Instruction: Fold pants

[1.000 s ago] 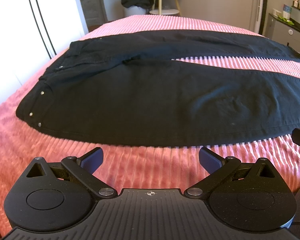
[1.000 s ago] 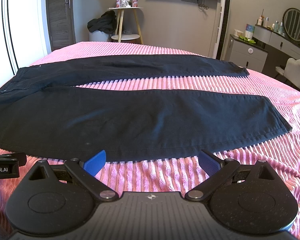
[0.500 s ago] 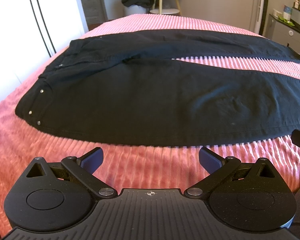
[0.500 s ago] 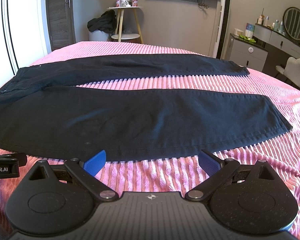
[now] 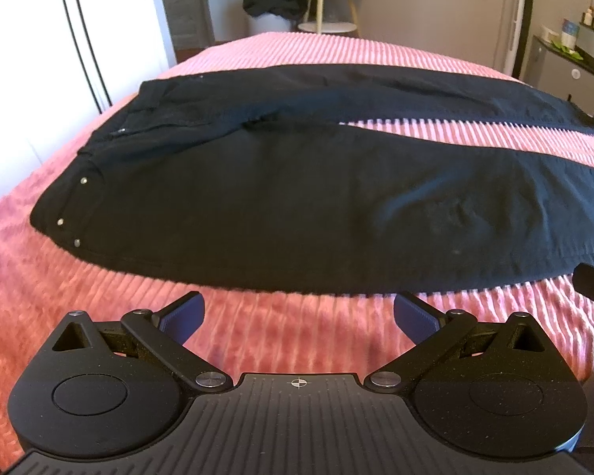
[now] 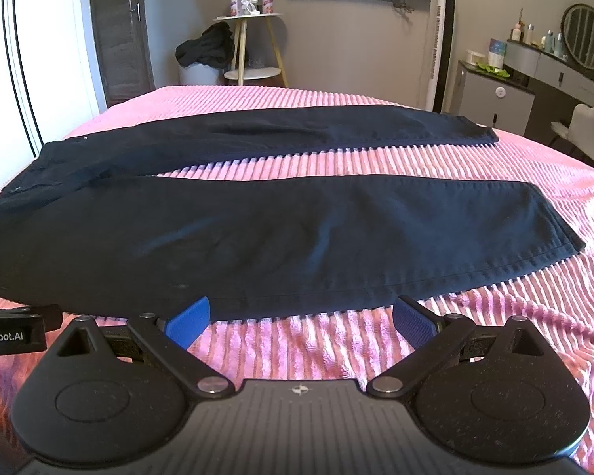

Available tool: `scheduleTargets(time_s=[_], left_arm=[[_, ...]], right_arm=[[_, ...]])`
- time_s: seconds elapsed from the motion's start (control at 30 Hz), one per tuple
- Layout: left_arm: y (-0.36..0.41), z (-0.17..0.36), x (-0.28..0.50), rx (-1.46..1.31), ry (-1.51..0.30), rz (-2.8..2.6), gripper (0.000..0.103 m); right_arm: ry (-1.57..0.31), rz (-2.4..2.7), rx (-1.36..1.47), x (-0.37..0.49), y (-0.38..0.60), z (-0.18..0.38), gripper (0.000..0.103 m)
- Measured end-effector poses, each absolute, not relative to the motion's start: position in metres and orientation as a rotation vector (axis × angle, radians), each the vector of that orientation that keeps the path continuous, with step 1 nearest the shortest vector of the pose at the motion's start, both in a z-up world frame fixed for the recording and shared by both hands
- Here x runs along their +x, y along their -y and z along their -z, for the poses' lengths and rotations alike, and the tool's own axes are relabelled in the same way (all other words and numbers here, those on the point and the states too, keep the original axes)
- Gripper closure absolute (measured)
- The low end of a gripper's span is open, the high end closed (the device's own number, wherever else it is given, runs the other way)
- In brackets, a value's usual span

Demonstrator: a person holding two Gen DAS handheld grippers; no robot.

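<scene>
Right wrist: pants flat on pink bedspread; tripod table behind.

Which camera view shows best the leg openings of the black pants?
The right wrist view: both hems of the black pants lie inside the frame, the near one and the far one. The left wrist view shows the waistband well, but its right edge cuts off the near leg's end.
</scene>
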State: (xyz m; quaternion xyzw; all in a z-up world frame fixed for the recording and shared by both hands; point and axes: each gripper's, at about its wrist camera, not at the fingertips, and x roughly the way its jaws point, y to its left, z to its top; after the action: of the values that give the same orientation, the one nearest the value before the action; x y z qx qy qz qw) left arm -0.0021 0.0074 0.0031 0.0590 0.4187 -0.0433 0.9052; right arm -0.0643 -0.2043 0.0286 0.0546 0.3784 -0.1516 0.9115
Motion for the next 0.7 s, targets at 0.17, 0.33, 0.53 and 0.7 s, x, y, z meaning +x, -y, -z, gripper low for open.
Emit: scheduleTargets(time_s=[0.17,0.33,0.53,0.7], left_arm=[[-0.011,-0.005,-0.001,0.091,-0.865,0.088,0.000],[-0.009,-0.005,-0.001,0.095,-0.869,0.091,0.000],[-0.011,-0.007,0.000,0.088,-0.859,0.092,0.000],[-0.012,-0.008,0.000,0.081,-0.860,0.087,0.000]], right_arm=[[-0.792,0.303,0.137,-0.063,0.207,-0.029,0.004],[-0.806,0.298,0.160,-0.061,0.212,-0.026,0.004],[-0.811,0.291,0.172,-0.058,0.217,-0.024,0.004],[-0.806,0.277,0.196,-0.059,0.221,-0.023,0.004]])
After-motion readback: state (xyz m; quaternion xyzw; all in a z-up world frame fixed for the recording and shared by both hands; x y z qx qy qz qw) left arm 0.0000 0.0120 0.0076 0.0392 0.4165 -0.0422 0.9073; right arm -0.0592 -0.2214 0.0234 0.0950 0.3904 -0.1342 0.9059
